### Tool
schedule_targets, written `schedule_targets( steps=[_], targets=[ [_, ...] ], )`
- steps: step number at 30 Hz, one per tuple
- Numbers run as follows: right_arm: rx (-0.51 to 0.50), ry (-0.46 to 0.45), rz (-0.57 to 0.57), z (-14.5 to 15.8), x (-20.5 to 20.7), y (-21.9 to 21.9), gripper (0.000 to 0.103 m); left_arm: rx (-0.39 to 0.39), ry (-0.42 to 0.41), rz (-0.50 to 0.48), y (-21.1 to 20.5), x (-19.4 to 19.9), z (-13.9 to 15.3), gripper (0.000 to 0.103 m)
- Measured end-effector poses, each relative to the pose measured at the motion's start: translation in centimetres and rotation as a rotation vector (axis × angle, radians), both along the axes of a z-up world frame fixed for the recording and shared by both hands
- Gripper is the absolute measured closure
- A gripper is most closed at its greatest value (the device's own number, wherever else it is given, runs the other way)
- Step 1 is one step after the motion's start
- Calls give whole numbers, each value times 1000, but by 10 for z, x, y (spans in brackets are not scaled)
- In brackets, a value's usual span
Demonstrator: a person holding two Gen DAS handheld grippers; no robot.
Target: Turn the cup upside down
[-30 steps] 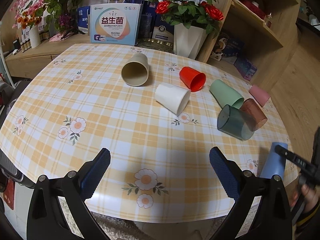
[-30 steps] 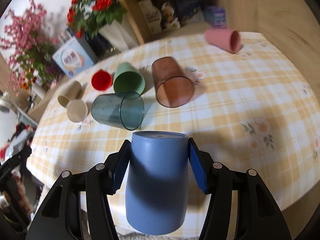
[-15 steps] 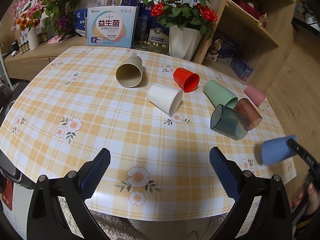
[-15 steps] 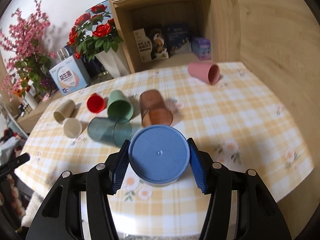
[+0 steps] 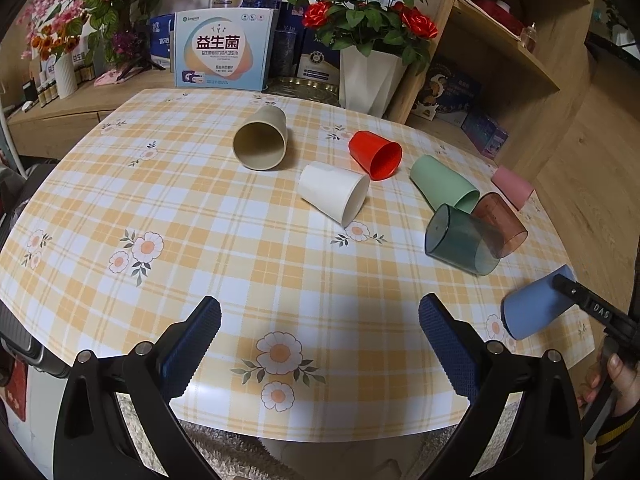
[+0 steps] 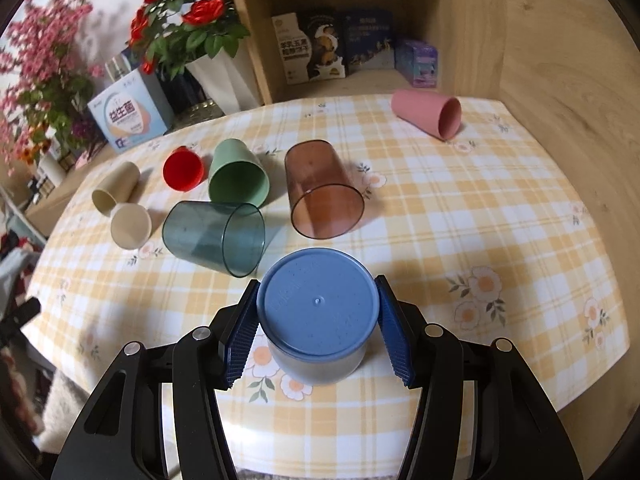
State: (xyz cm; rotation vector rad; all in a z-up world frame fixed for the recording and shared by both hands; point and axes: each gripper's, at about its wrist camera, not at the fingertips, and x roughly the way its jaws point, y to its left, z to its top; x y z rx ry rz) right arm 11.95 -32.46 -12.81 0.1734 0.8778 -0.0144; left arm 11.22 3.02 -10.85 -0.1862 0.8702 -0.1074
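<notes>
My right gripper (image 6: pixel 317 322) is shut on a blue cup (image 6: pixel 316 314). The cup's flat base faces the camera and its mouth points down toward the checked tablecloth (image 6: pixel 460 216) near the front edge. In the left wrist view the blue cup (image 5: pixel 534 308) hangs tilted at the table's right front edge, mouth toward the cloth, held by the right gripper (image 5: pixel 568 286). I cannot tell whether its rim touches the cloth. My left gripper (image 5: pixel 320 332) is open and empty over the table's front edge.
Several cups lie on their sides: teal (image 6: pixel 214 236), brown (image 6: pixel 322 196), green (image 6: pixel 236 174), red (image 6: pixel 182 170), white (image 6: pixel 130 226), beige (image 6: pixel 114 190), pink (image 6: pixel 428 114). A vase of roses (image 5: pixel 368 76), boxes (image 5: pixel 222 50) and a wooden shelf (image 5: pixel 512 48) stand behind the table.
My right gripper has turned the blue cup over, from base tilted up and away to mouth pointing down, and lowered it toward the cloth. The left gripper has stayed open and nearly still.
</notes>
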Motion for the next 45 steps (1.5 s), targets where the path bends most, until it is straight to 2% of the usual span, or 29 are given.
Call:
schedule_targets(
  steps=[12,20,25,30,33,35,40,45],
  targets=[
    [-98,-18,53,-2,2,32,49,2,6,-6,0,0,0,6],
    [-90,0,48,-1,4,32,48,-2,5,1,0,0,1,6],
    [-82,7,41,4,6,32,48,36,-36,-10,-1,-1,14,6],
    [-44,-64,48,36,-4,33,46,55,-109,-47,4,-4,43,6],
    [-26,-109,67,59,-13,37,36,74,-169,-59,8,-11,70,6],
    [-20,-151,70,80,-25,42,17,104,-208,-54,8,-17,88,6],
    [-32,-259,49,130,-59,50,15,146,-305,-73,5,-41,130,6],
    [-37,-331,35,161,-89,57,15,213,-377,-68,-6,-66,158,6]
  ],
)
